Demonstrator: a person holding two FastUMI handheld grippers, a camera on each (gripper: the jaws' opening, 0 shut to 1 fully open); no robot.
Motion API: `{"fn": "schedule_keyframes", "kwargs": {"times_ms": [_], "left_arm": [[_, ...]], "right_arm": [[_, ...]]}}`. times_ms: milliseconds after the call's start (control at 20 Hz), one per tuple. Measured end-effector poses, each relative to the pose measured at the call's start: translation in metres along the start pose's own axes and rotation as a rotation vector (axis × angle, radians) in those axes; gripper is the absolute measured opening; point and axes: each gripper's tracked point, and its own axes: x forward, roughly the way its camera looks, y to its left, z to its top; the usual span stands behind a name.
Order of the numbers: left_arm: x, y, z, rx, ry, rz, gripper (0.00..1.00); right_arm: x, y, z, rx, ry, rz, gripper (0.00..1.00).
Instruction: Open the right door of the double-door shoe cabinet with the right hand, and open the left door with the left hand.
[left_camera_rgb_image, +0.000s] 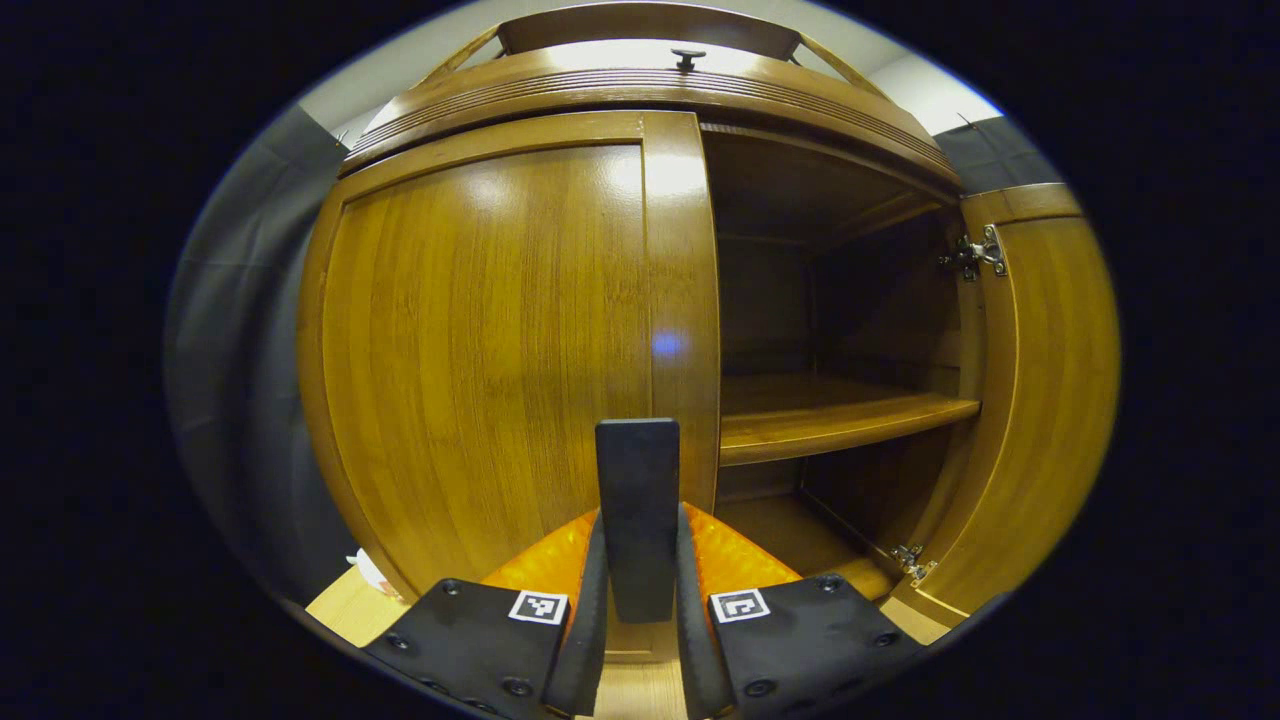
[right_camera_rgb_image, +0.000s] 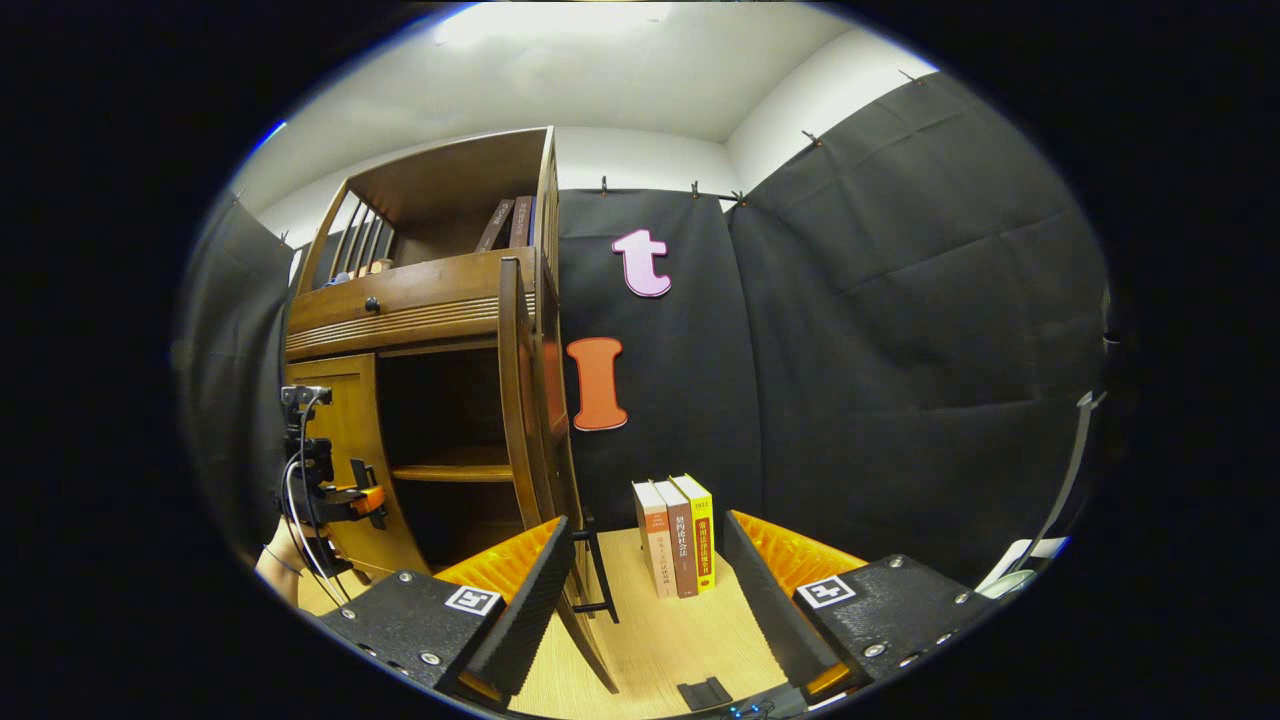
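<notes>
Gripping the dark upright bar handle (left_camera_rgb_image: 637, 515) of the closed glossy brown wooden left door (left_camera_rgb_image: 480, 350), left gripper (left_camera_rgb_image: 637, 590) fingers are clamped on both sides. Best pull straight back, then follow the hinge arc leftward, keeping the squeeze. Brown wooden right door (right_camera_rgb_image: 522, 400) already stands swung out; right gripper (right_camera_rgb_image: 640, 610) fingers spread wide, empty, just beside its handle.

Glossy honey-brown wood-grain left door (left_camera_rgb_image: 480, 350), black handle (left_camera_rgb_image: 637, 500), pale wood floor (right_camera_rgb_image: 660, 640), yellow-spined book (right_camera_rgb_image: 702, 535).
</notes>
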Motion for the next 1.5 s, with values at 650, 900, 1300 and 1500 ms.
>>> {"fn": "schedule_keyframes", "kwargs": {"times_ms": [650, 900, 1300, 1500], "left_arm": [[-0.070, 0.011, -0.004, -0.063, 0.005, -0.099, 0.25], [-0.109, 0.028, -0.005, -0.052, 0.011, -0.126, 0.25], [-0.160, 0.065, -0.009, -0.062, 0.012, -0.133, 0.25], [-0.183, 0.090, -0.008, -0.055, 0.012, -0.108, 0.24]], "right_arm": [[-0.007, 0.046, 0.010, -0.036, -0.006, 0.064, 0.99], [-0.011, 0.079, 0.018, -0.055, -0.020, 0.104, 0.98], [-0.020, 0.126, 0.025, -0.071, -0.024, 0.185, 0.92], [-0.027, 0.138, 0.028, -0.067, -0.032, 0.211, 0.92]]}}
